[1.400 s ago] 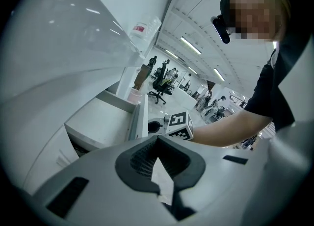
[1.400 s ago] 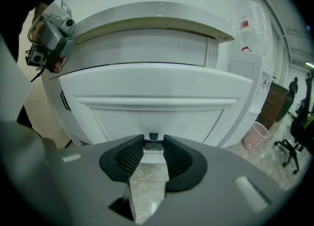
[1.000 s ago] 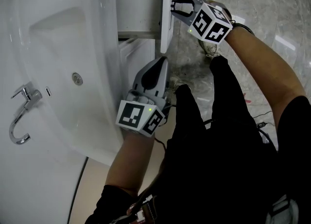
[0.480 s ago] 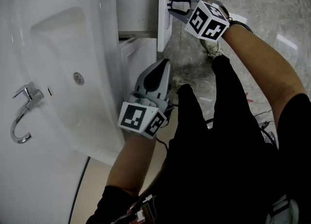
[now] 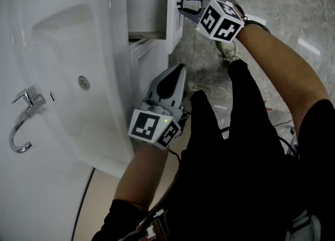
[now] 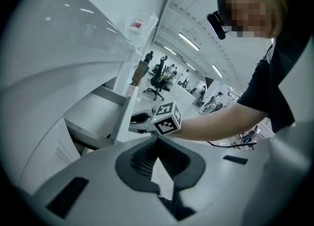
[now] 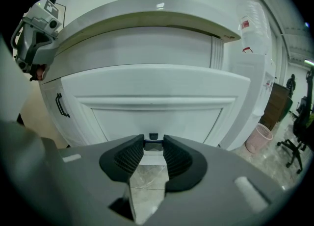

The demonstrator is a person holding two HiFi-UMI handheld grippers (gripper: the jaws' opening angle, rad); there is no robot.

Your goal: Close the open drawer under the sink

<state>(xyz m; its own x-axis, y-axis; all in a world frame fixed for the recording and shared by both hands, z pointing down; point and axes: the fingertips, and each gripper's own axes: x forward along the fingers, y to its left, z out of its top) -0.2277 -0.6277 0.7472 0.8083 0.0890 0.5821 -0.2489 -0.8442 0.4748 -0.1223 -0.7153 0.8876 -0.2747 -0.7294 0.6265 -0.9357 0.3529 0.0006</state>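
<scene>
**Right gripper at the drawer handle, drawer partly out**

The drawer (image 5: 147, 6) stands pulled out from the cabinet under the front rim of the sink (image 5: 112, 52), near the cabinet's right-hand corner. Its white front panel (image 7: 157, 105) faces the right gripper (image 7: 153, 145). That gripper's jaws stand a narrow way apart, with the small dark handle (image 7: 153, 139) of the drawer between their tips. Whether the pads press on the handle or only flank it is hard to tell. In the head view the right gripper (image 5: 184, 3) sits right against the outer face of the drawer front.

The left gripper (image 5: 179, 69) hangs lower, just beside the cabinet door (image 5: 149, 57) under the drawer. In its own view the left gripper (image 6: 156, 141) has its jaw tips together with nothing between them. A tap (image 5: 21, 125) stands at the sink's back edge
</scene>
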